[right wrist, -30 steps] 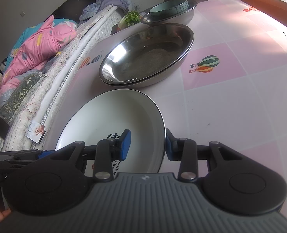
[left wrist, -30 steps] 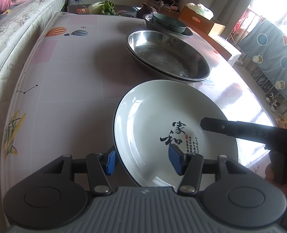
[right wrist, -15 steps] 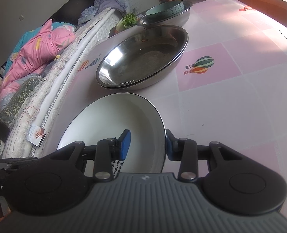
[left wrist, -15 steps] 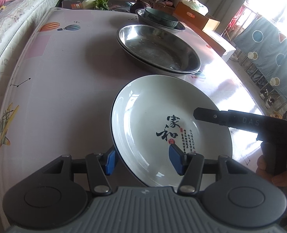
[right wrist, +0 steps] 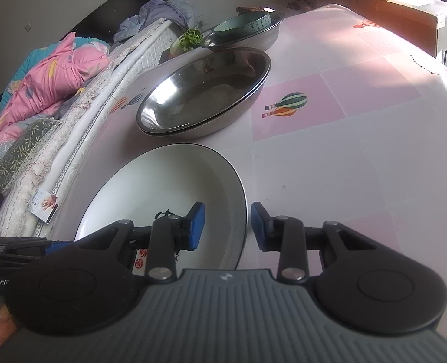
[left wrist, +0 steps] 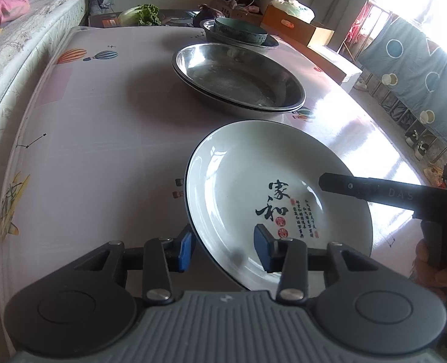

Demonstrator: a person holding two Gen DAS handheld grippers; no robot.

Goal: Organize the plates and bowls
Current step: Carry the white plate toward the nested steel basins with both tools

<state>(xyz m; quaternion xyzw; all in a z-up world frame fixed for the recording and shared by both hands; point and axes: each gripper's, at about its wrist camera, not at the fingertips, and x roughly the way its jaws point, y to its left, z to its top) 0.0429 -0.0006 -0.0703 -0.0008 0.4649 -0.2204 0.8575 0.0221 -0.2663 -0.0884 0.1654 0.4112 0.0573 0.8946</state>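
On the table [left wrist: 102,139], both grippers are closing on the white plate's [left wrist: 253,169] rim, left gripper [left wrist: 221,249] and right gripper [right wrist: 225,225], not yet pinching. Next comes lifting it toward the steel plates [left wrist: 238,78].

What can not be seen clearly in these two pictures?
- White plate: its near rim is hidden by the gripper body in both wrist views.
- Small red and black writing on the plate: too small to read, left wrist view.
- Inside of the green bowl: too far and too flat an angle, both views.
- The person: only fingers show, cut by the picture's edge.
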